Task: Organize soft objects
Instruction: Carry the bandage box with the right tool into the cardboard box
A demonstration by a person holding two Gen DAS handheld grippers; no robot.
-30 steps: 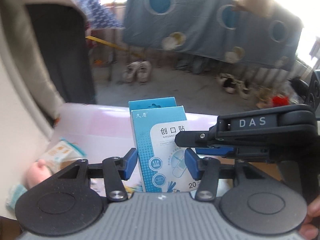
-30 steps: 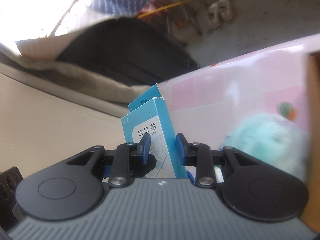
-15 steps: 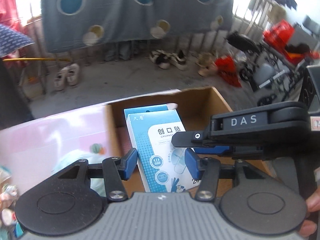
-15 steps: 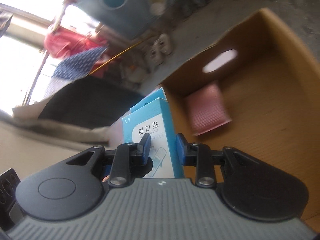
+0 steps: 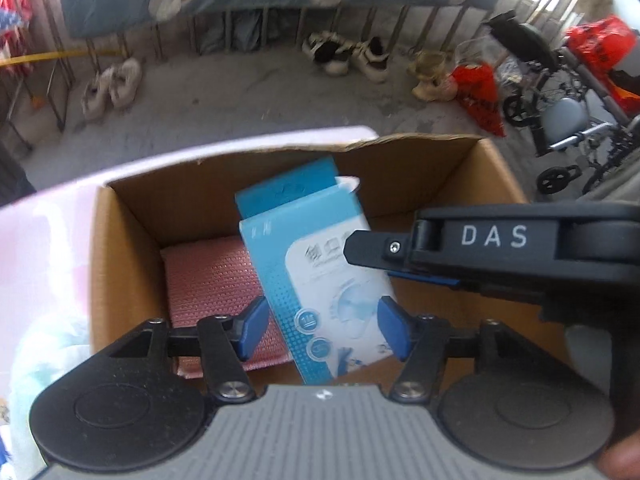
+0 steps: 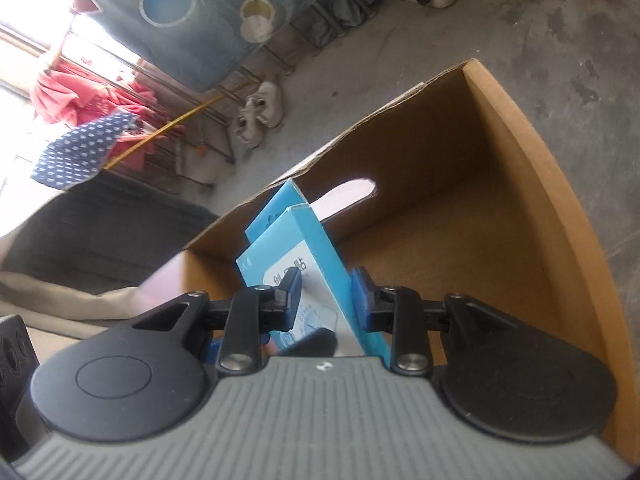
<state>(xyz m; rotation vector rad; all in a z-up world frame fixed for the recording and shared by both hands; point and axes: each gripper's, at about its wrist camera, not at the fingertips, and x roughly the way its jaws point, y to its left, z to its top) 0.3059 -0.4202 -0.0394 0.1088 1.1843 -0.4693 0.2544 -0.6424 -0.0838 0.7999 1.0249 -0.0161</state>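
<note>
A light blue bandage box tilts over the open cardboard box. My left gripper has its blue pads either side of the bandage box, with a small gap on the left side. My right gripper is shut on the same bandage box across its thin edge; its black finger reaches in from the right in the left wrist view. A pink textured pad lies on the cardboard box floor. The cardboard box also fills the right wrist view.
A pink table surface lies left of the cardboard box, with a pale mint soft item at its edge. Shoes, a wheelchair and hanging blue cloth stand on the floor beyond.
Both grippers have carried the bandage box from over the pink table to above the cardboard box and lower into it. The bandage box now tilts left.
</note>
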